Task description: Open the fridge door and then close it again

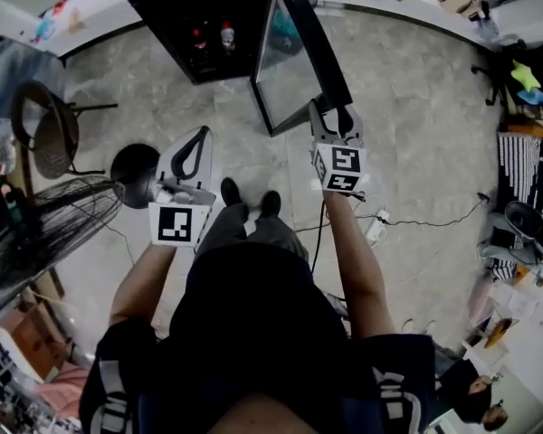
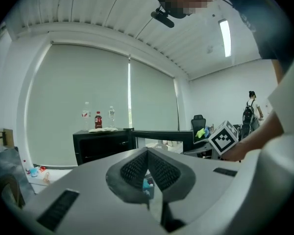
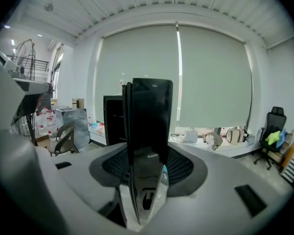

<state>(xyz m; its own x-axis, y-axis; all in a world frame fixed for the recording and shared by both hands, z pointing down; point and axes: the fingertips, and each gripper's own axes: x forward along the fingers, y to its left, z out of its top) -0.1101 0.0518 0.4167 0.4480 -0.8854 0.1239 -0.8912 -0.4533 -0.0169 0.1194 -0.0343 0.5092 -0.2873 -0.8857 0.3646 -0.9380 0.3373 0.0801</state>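
The fridge door [image 1: 294, 61] stands swung wide from the black fridge [image 1: 195, 16], edge-on to the person, its free edge pointing straight at the right gripper [image 1: 330, 117], whose jaws pinch that edge. Closing it probably means sweeping leftward in the head view, toward the cabinet. The left gripper [image 1: 197, 138], pressed together and empty, hovers farther left; a fan [image 1: 45, 233] and a chair [image 1: 45, 129] stand well apart.

Black fridge [image 1: 199, 25] w/ glass door [image 1: 291, 69] standing wide open.
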